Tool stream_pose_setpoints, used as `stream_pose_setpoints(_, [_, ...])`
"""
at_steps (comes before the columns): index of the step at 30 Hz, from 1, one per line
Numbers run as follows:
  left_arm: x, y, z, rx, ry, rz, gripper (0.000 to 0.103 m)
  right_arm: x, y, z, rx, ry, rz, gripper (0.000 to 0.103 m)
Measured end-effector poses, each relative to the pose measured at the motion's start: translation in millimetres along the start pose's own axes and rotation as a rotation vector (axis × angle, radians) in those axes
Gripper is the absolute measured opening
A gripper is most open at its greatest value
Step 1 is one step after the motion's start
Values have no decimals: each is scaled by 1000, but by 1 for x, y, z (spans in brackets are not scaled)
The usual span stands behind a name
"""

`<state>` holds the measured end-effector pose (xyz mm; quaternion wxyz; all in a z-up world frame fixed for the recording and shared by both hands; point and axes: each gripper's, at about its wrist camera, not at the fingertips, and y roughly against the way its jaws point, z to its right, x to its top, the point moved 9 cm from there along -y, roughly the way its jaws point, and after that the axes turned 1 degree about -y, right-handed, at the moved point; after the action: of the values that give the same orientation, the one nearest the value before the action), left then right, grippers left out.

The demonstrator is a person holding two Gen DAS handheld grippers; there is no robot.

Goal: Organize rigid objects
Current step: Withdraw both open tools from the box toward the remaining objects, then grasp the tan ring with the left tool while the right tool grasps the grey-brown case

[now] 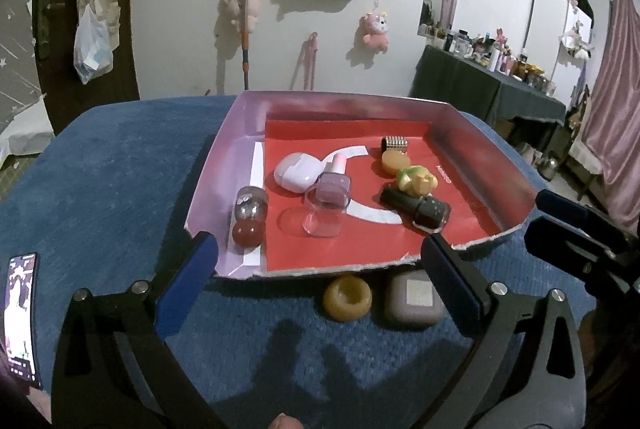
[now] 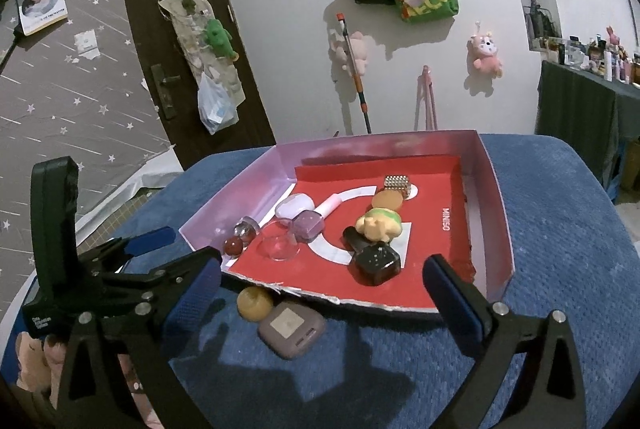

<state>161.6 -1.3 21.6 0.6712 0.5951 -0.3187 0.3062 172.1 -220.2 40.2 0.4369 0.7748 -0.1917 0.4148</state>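
Left tongs [image 1: 320, 261] and right tongs [image 2: 322, 279] both hover spread wide and empty, angled down over the blue surface [image 1: 120, 165] at the near, torn edge of the red tray [image 2: 492, 197]. Just outside that edge, an amber ring [image 1: 347, 297] and a grey case [image 1: 415, 299] lie touching.

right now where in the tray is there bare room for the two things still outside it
Bare red floor lies along the tray's right wall, beyond the black bottle, and along the torn front edge. The middle is crowded. The tan ring and grey case wait outside.
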Motion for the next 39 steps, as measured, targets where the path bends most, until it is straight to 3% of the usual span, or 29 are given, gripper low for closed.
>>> stream_pose_setpoints(11, [-24, 2, -2, 4, 15, -33, 103, -22, 3, -2, -21, 7, -28, 103])
stream_pose_setpoints(33, [-71, -24, -3, -18, 40, -172, 103, -77, -24, 5, -47, -10, -185, 103])
stream_pose_setpoints(39, [-69, -36, -10, 23, 59, -196, 103, -83, -27, 14, -54, -29, -210, 103])
